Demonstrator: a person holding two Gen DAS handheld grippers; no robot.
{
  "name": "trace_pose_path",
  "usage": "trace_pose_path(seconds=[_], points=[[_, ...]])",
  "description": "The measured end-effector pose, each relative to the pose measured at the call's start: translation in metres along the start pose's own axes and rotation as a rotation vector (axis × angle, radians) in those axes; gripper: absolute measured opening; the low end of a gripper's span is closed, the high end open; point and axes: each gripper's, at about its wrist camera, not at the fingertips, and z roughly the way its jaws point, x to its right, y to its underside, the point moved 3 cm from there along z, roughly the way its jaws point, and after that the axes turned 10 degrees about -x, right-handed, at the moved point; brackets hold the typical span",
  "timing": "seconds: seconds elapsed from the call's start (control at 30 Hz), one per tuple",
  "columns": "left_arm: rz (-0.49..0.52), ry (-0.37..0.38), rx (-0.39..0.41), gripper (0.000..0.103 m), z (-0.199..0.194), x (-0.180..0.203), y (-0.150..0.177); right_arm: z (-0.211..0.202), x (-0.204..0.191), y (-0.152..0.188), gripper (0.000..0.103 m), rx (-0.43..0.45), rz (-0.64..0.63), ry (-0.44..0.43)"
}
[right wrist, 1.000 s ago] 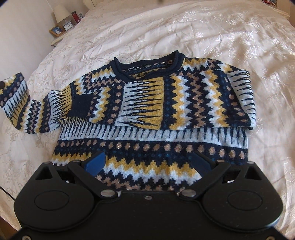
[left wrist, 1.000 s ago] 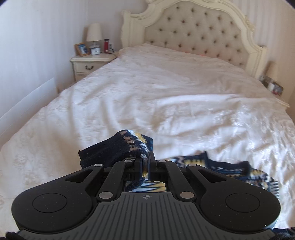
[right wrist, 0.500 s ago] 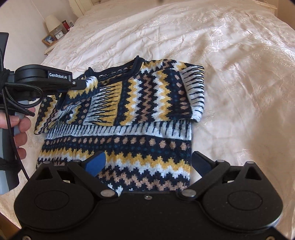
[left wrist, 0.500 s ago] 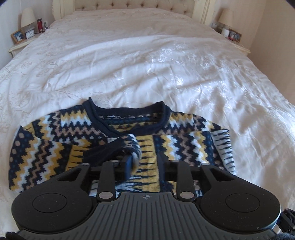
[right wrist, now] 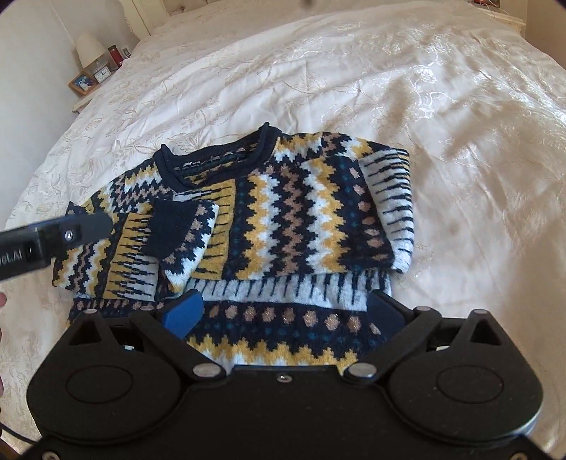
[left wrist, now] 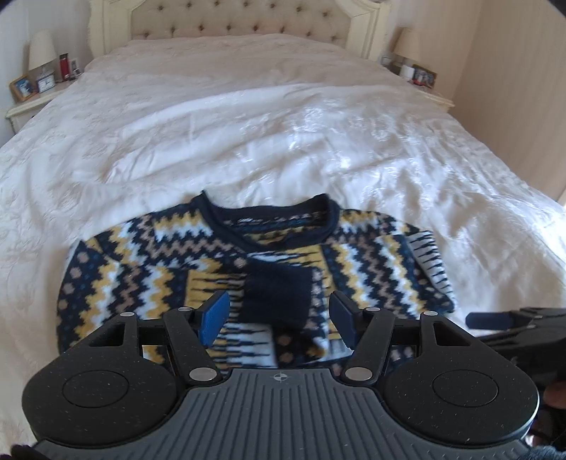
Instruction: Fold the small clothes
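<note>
A small knitted sweater (left wrist: 148, 262) in navy, yellow, white and tan zigzags lies flat on the bed, neck away from me; it also shows in the right wrist view (right wrist: 304, 212). Both sleeves are folded across its chest. The navy cuff (left wrist: 279, 293) of the left sleeve lies loose on the chest, just ahead of my open, empty left gripper (left wrist: 279, 318). The cuff also shows in the right wrist view (right wrist: 173, 226). My right gripper (right wrist: 283, 311) is open and empty above the sweater's hem. The left gripper's fingertips (right wrist: 85, 226) reach in from the left there.
The sweater lies on a cream bedspread (left wrist: 283, 124) with a tufted headboard (left wrist: 240, 17) behind. A nightstand (left wrist: 32, 102) with a lamp and frames stands at the left, another (left wrist: 421, 78) at the right. The right gripper's fingers (left wrist: 495, 320) show at the lower right.
My left gripper carried the left sleeve across the chest, opened and let go of the cuff. The right gripper stayed open over the hem.
</note>
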Motion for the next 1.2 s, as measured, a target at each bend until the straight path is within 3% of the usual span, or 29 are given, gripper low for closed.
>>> trace_pose_path(seconds=[0.2,0.37,0.47,0.57,0.73,0.83,0.93,1.07,1.2], points=[[-0.204,-0.085,-0.137,0.06,0.017,-0.073,0.031,0.023,-0.058,-0.024,0.1,0.024,-0.156,0.026],[-0.251,-0.125,-0.178,0.06,0.019,-0.103,0.041,0.059,-0.108,-0.03,0.099,-0.013,-0.346,0.067],[-0.254,-0.127,-0.178,0.06,0.018,-0.111,0.043,0.08,-0.115,-0.033,0.094,-0.049,-0.403,0.106],[-0.245,-0.124,-0.178,0.06,0.02,-0.113,0.044,0.085,-0.095,-0.039,0.088,-0.053,-0.366,0.216],[-0.238,-0.114,-0.182,0.06,0.024,-0.113,0.045,0.061,-0.028,-0.044,0.087,-0.041,-0.121,0.323],[-0.253,-0.107,-0.19,0.06,0.026,-0.113,0.045,0.046,-0.008,-0.042,0.087,-0.008,-0.053,0.289],[-0.257,-0.103,-0.198,0.06,0.027,-0.112,0.046,0.039,0.004,-0.042,0.087,0.003,0.003,0.165],[-0.251,-0.111,-0.203,0.06,0.027,-0.114,0.045,0.048,0.008,-0.047,0.087,-0.007,0.016,0.083],[-0.244,-0.121,-0.203,0.06,0.025,-0.115,0.045,0.065,0.007,-0.054,0.075,-0.03,0.003,0.026]])
